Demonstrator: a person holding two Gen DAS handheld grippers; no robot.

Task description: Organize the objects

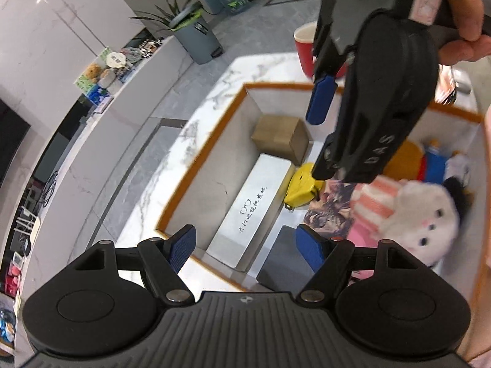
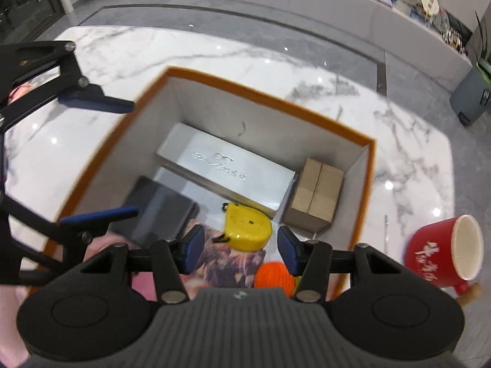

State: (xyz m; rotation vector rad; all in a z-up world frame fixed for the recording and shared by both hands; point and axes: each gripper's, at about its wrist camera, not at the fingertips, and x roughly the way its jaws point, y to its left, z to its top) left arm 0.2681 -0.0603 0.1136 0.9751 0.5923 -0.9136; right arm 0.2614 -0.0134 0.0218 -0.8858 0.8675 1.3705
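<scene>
An orange-rimmed white box [image 1: 196,165] [image 2: 270,95] stands on the marble table. Inside lie a long silver box [image 1: 254,205] [image 2: 227,168], a brown carton [image 1: 280,133] [image 2: 316,196], a yellow tape measure [image 1: 302,187] [image 2: 247,227], a dark tablet [image 2: 156,211], a picture card [image 2: 227,263] and a white plush toy [image 1: 420,211]. My left gripper [image 1: 248,248] [image 2: 101,159] is open and empty above the box's near edge. My right gripper [image 2: 241,251] is open and empty above the tape measure; one blue fingertip [image 1: 320,101] shows in the left wrist view.
A red mug [image 2: 445,251] [image 1: 305,50] stands on the table beside the box. A grey bin [image 1: 196,38] [image 2: 471,95] and a plant stand on the floor. A white counter [image 1: 122,92] holds small toys and packets.
</scene>
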